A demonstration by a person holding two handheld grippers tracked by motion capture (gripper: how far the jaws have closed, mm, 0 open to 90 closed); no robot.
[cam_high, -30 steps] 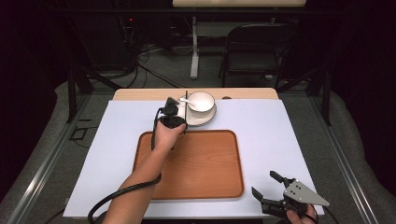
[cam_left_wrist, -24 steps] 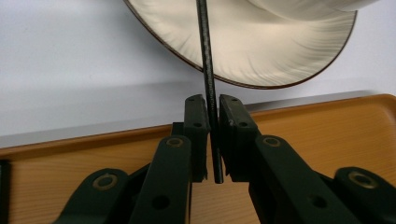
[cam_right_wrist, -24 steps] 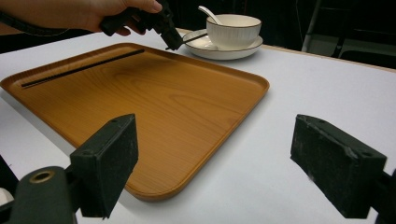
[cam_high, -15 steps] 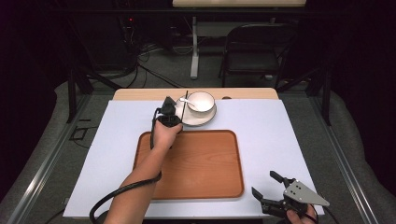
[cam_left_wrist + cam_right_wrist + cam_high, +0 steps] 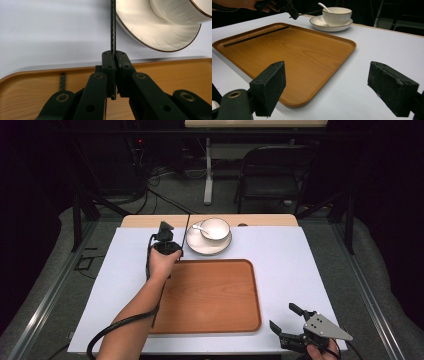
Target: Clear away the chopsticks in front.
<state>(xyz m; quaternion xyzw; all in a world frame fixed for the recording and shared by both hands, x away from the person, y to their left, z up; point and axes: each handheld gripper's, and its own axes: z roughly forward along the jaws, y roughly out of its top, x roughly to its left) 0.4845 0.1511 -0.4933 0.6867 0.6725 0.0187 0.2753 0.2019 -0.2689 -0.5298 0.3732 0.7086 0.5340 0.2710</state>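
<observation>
Two jaws of my right gripper [image 5: 285, 324] stand wide apart with nothing between them, hovering over the near right corner of the table [image 5: 295, 270]. Next out, the tray [image 5: 210, 295] lies in the middle, and one black chopstick [image 5: 255, 36] lies along its left edge. Farther on, my left gripper [image 5: 166, 234] sits just past the tray's far left corner, and its jaws have just been closing; now they are clamped on a second chopstick [image 5: 113, 30], which runs straight ahead between the pads beside the plate's rim. At the far edge, the plate [image 5: 197, 245] carries a bowl [image 5: 216, 228] with a spoon [image 5: 200, 228] leaning in it. My read on the stick: light, stiff, thin and slick, so it could swivel in a single pinch. I have it close to one end; a hold nearer its middle would keep it from drooping, and I'd steer clear of that breakable plate.
</observation>
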